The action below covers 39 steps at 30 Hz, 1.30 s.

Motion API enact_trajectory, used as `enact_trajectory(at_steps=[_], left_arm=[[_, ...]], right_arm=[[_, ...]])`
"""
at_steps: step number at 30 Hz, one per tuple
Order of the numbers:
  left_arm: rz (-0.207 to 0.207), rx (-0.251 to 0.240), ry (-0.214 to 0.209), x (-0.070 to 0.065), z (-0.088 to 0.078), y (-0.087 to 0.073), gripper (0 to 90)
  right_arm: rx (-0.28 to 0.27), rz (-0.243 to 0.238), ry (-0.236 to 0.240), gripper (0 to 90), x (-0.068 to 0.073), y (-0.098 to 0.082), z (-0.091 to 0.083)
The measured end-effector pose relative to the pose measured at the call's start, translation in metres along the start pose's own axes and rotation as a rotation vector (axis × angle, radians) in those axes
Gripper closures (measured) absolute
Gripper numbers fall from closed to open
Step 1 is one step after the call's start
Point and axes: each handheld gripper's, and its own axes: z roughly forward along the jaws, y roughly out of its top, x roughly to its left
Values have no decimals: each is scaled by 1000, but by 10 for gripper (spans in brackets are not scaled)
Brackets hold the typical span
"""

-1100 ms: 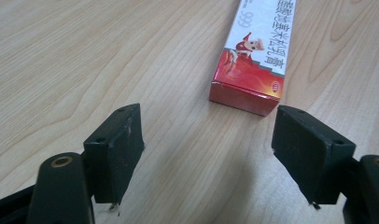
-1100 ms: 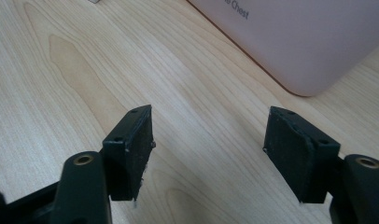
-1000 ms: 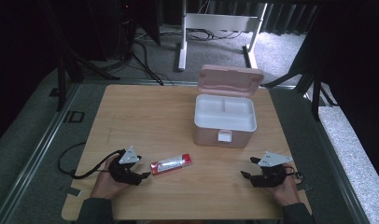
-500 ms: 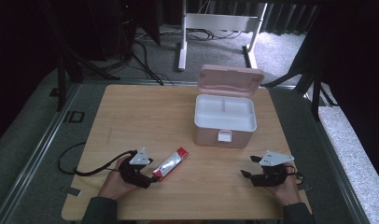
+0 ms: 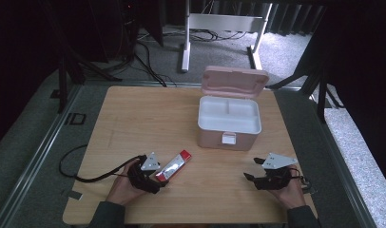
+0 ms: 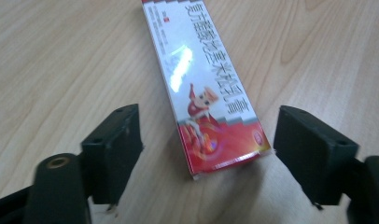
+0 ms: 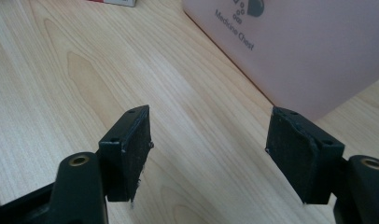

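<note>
One red-white carton (image 6: 208, 88) end between left gripper (image 6: 206, 154) jaws — closing, untouched

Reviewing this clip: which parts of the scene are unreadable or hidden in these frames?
- Carton: far end cut by the left gripper view's top edge; in the high view its print is too small to read.
- Medicine chest: cropped by the right gripper view's top and right edges.
- Chest compartments: their floors partly hidden by the front wall in the high view.

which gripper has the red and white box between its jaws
The left gripper: the red and white box lies between its jaws, which have just been closing but don't touch it yet. The right gripper has just bare table between its jaws.
</note>
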Motion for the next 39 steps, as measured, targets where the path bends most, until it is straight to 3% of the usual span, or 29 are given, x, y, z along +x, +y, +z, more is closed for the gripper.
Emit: enact_trajectory(at_steps=[4, 7, 16, 22, 26, 29, 32, 34, 39], left_arm=[[-2, 20, -37, 8, 5, 2, 437], [2, 24, -56, 13, 8, 4, 488], [79, 47, -91, 11, 21, 24, 497], [148, 35, -162, -7, 36, 43, 499], [196, 28, -224, -20, 42, 48, 495], [179, 10, -158, -18, 39, 44, 437], [125, -2, -52, -9, 33, 40, 418], [91, -33, -53, -4, 28, 37, 408], [101, -32, -22, -2, 21, 33, 393]], right_arm=[[-1, -11, 0, 306, 0, 3, -1], [-1, -18, 2, 307, 1, 5, 0], [0, -35, 10, 312, 4, 9, 1], [-2, -70, 28, 315, 9, 19, 4], [-6, -96, 50, 314, 14, 29, 10], [-9, -117, 74, 314, 20, 37, 16], [-4, -148, 104, 313, 28, 46, 26], [3, -164, 130, 313, 33, 52, 36], [24, -192, 182, 312, 54, 66, 62]])
